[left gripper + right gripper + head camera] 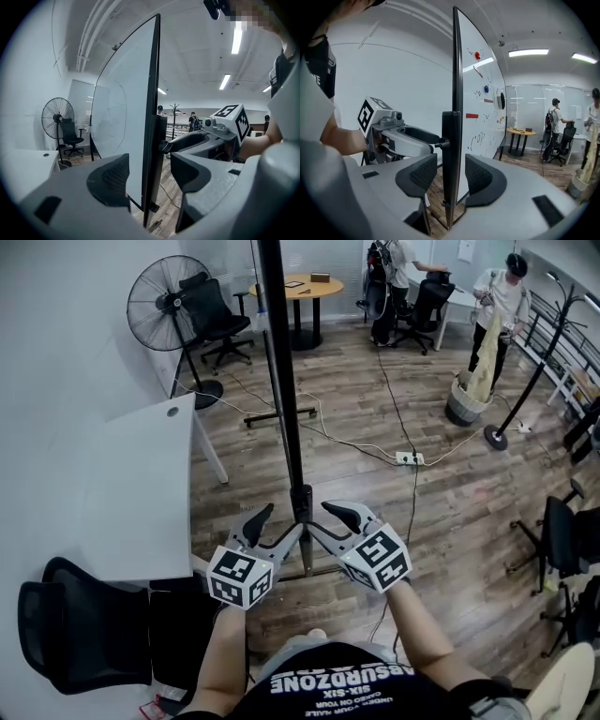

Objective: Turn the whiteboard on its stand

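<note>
From above, the whiteboard (281, 381) shows edge-on as a thin black line, upright on its stand (281, 414). My two grippers flank its near end, the left gripper (277, 526) on one side and the right gripper (328, 519) on the other. In the left gripper view the black frame edge (151, 140) of the whiteboard (122, 131) stands between the jaws of the open left gripper (150, 176), with a gap on each side. In the right gripper view the right gripper (451, 176) is open astride the same edge, narrow gaps showing, beside the written face of the whiteboard (480, 117).
A white desk (131, 493) and black chair (75, 634) stand close on the left. A floor fan (173, 301), a round table (300, 287) and people (497, 306) are at the back. A power strip (410, 458) with cables lies on the wood floor; chairs (567, 540) stand at the right.
</note>
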